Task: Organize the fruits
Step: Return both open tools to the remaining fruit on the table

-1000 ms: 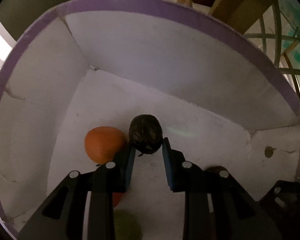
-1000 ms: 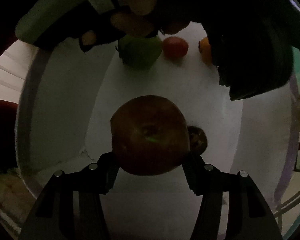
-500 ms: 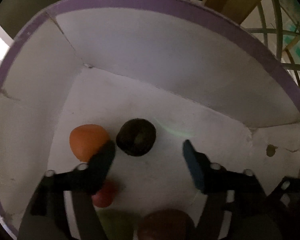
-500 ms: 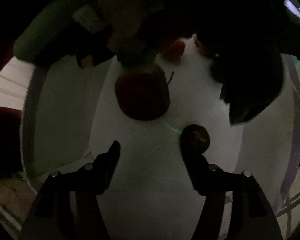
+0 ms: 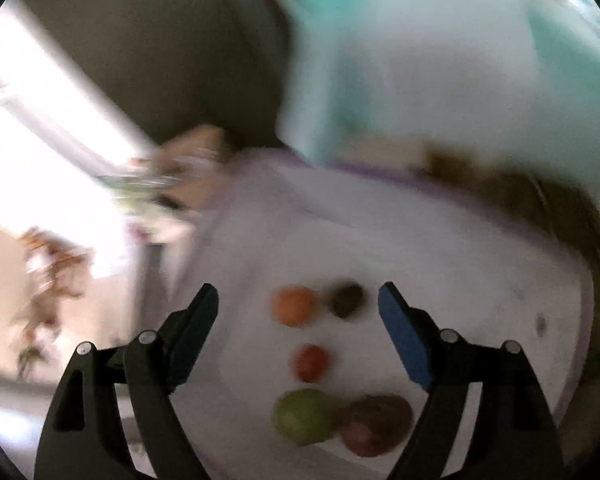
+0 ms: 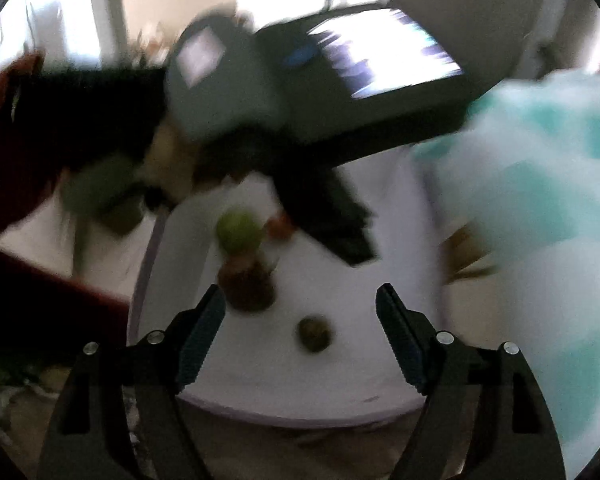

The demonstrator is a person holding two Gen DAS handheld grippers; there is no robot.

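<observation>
Both views are motion-blurred. In the left wrist view, a white box with a purple rim holds an orange, a dark round fruit, a small red fruit, a green apple and a dark red apple. My left gripper is open and empty, high above them. In the right wrist view, my right gripper is open and empty above the box. There I see the dark red apple, green apple, dark fruit and red fruit.
The left gripper's body and the hand holding it cross the upper right wrist view above the box. A teal and white cloth lies beyond the box and also shows in the right wrist view. Bright windows are at left.
Both grippers have let go of their fruit, opened wide and pulled up and back out of the box. The dark fruit and dark red apple now rest on the box floor.
</observation>
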